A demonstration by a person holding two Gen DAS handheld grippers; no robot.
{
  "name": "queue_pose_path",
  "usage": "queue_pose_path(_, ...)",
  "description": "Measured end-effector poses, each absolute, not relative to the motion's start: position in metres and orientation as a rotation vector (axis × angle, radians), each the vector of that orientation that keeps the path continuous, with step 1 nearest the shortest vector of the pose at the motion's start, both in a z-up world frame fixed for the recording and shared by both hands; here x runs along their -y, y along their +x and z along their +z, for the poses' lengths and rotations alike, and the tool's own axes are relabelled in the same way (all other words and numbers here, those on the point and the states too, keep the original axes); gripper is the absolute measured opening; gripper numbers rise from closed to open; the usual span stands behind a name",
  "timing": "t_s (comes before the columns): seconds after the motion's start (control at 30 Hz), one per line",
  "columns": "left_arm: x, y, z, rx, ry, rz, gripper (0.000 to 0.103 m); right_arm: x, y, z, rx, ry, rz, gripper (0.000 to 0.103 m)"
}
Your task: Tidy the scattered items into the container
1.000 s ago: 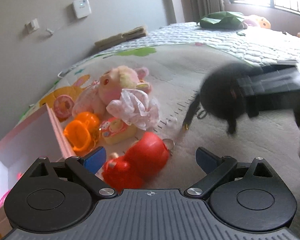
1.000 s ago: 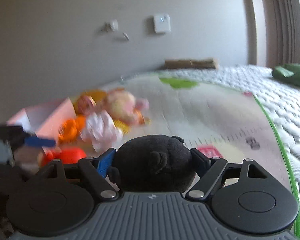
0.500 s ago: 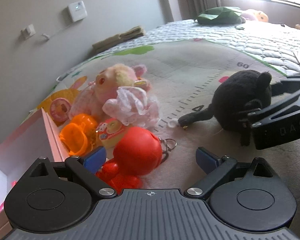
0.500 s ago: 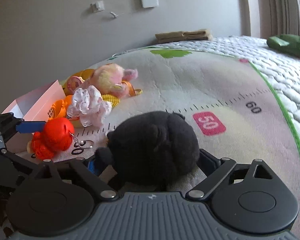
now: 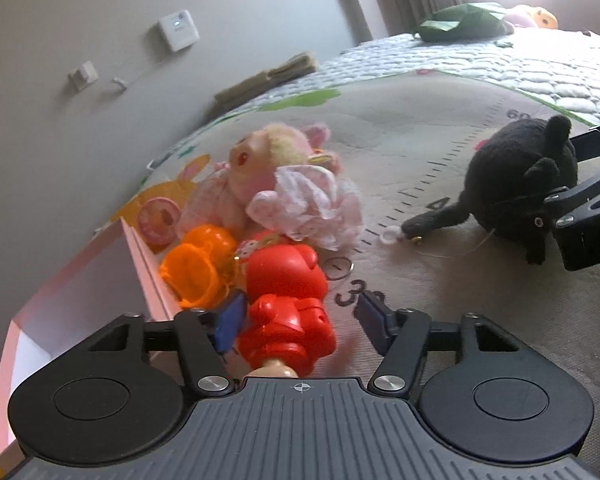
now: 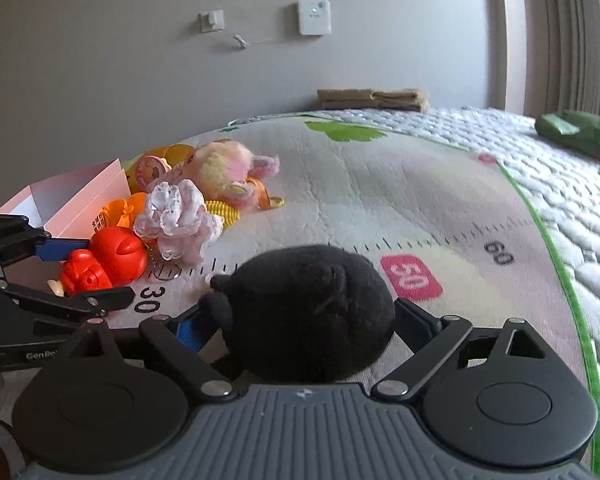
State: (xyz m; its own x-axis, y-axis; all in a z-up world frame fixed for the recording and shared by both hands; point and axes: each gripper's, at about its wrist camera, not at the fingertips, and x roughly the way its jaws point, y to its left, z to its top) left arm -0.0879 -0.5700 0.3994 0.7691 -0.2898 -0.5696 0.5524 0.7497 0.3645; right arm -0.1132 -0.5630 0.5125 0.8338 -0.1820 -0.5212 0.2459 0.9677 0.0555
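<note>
My left gripper (image 5: 300, 316) is open, its jaws on either side of a red plastic figure (image 5: 286, 304) lying on the play mat; the figure also shows in the right wrist view (image 6: 104, 266). My right gripper (image 6: 300, 320) is open around a black plush toy (image 6: 308, 312) resting on the mat, also seen in the left wrist view (image 5: 520, 188). A pink open box (image 5: 100, 280) stands at the left, also in the right wrist view (image 6: 80, 196).
Beside the box lie a pink plush animal (image 5: 268, 168), a pink lace scrunchie (image 5: 308, 204), an orange plastic toy (image 5: 200, 264) and a small white ring (image 5: 390, 235). A folded brown cloth (image 6: 372, 98) and a green item (image 6: 580, 132) lie farther back.
My right gripper set the black plush down on the mat and its jaws spread apart. My left gripper moved forward so the red figure now sits between its jaws.
</note>
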Motion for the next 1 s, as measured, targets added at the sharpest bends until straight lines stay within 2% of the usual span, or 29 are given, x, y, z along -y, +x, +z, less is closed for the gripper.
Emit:
queue_pose_path(0.1, 0.566, -0.086, 0.399, -0.509, 0.554, -0.463, 0.055, 0.562, -0.11, 0.513, -0.535, 0.12, -0.227, 0.091)
queue_pose_path(0.17, 0.564, -0.085, 0.399, -0.51, 0.554, -0.457, 0.054, 0.561, -0.109, 0.511, -0.539, 0.117, -0.231, 0.09)
queue_pose_path(0.2, 0.564, -0.084, 0.399, -0.516, 0.556, -0.457, 0.055, 0.561, -0.109, 0.511, -0.539, 0.117, -0.233, 0.09)
queue_pose_path(0.23, 0.564, -0.082, 0.397, -0.528, 0.556, -0.457, 0.069, 0.562, -0.109, 0.51, -0.539, 0.12, -0.233, 0.089)
queue_pose_path(0.27, 0.564, -0.079, 0.396, -0.55, 0.54, -0.46, 0.074, 0.562, -0.109, 0.511, -0.539, 0.122, -0.23, 0.089)
queue_pose_path(0.4, 0.564, -0.068, 0.397, -0.578, 0.463, -0.444, 0.077, 0.563, -0.108, 0.51, -0.543, 0.112, -0.222, 0.089)
queue_pose_path(0.47, 0.566, -0.066, 0.396, -0.58, 0.454, -0.447, 0.075, 0.564, -0.106, 0.51, -0.553, 0.104, -0.218, 0.089)
queue_pose_path(0.57, 0.566, -0.067, 0.396, -0.574, 0.454, -0.464, 0.062, 0.563, -0.103, 0.507, -0.586, 0.103, -0.195, 0.089)
queue_pose_path(0.6, 0.566, -0.068, 0.396, -0.572, 0.46, -0.465, 0.054, 0.563, -0.103, 0.506, -0.586, 0.104, -0.196, 0.089)
queue_pose_path(1.0, 0.522, -0.125, 0.41, -0.629, 0.348, -0.549, 0.054, 0.546, -0.116, 0.519, -0.573, 0.121, -0.134, 0.086)
